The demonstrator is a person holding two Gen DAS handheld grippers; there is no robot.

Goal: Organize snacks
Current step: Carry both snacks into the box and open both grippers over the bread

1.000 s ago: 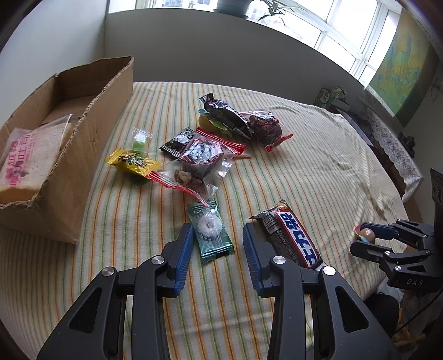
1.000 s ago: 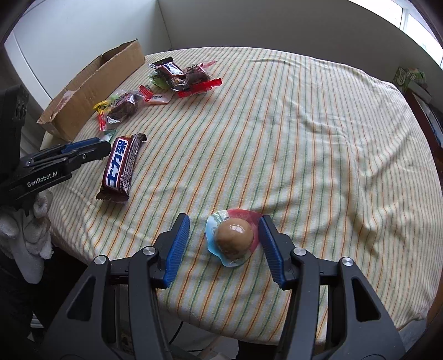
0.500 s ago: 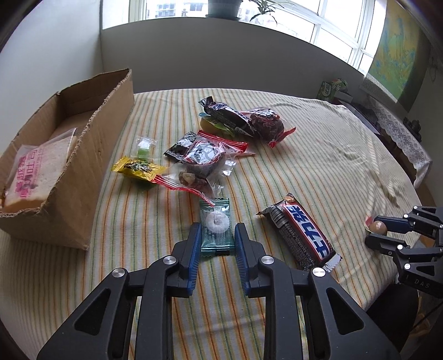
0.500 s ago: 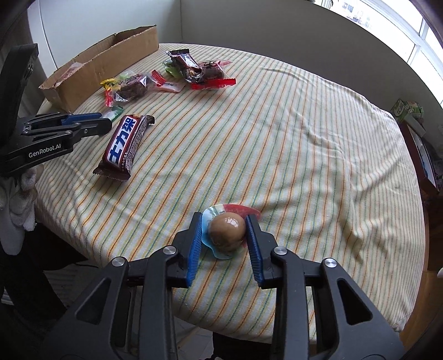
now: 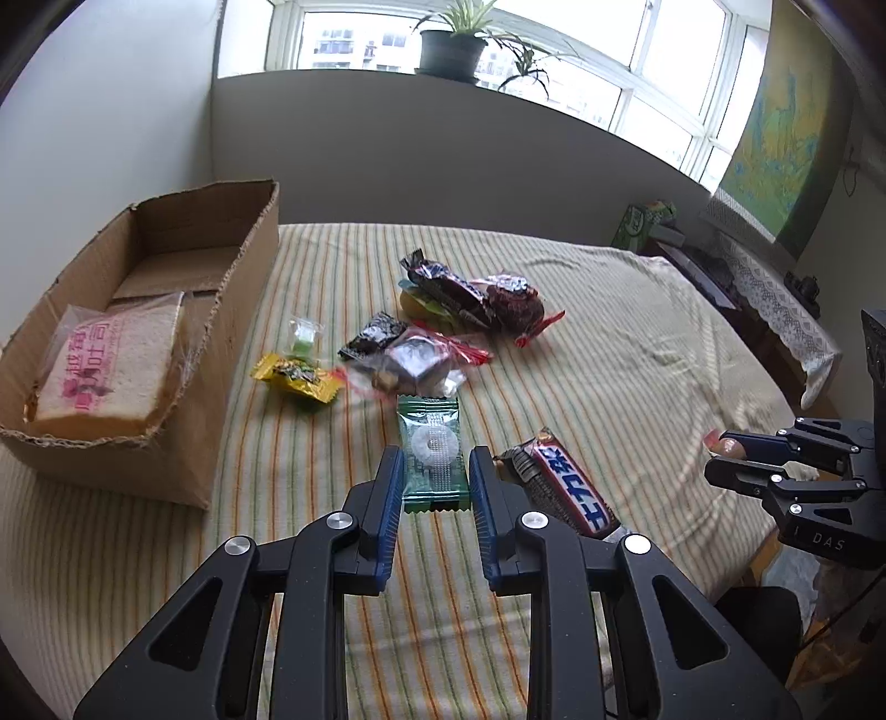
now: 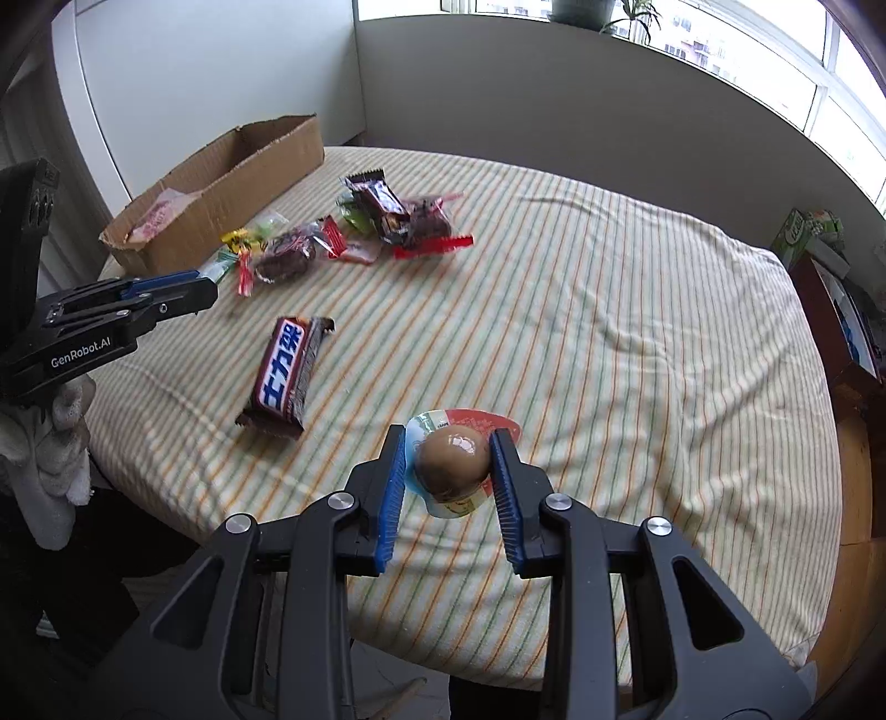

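My left gripper (image 5: 433, 476) is shut on a green mint candy packet (image 5: 431, 457) and holds it above the striped tablecloth (image 5: 609, 354). My right gripper (image 6: 446, 451) is shut on a packaged brown egg (image 6: 453, 457) and holds it lifted over the table's near edge. A cardboard box (image 5: 138, 343) at the left holds a bread packet (image 5: 105, 365). A chocolate bar (image 6: 285, 376) lies flat between the grippers. A pile of small snack packets (image 5: 421, 332) lies mid-table. The left gripper also shows in the right wrist view (image 6: 207, 291), the right one in the left wrist view (image 5: 720, 457).
The round table (image 6: 637, 310) stands near a white wall and a window sill with a potted plant (image 5: 451, 47). A green carton (image 6: 797, 232) and a side shelf (image 6: 847, 327) stand at the right. A yellow candy packet (image 5: 296, 376) lies near the box.
Both grippers have risen with their catches: the left lifted the green mint packet off the cloth, the right lifted the egg. Both views now sit higher and tilt up toward the window.
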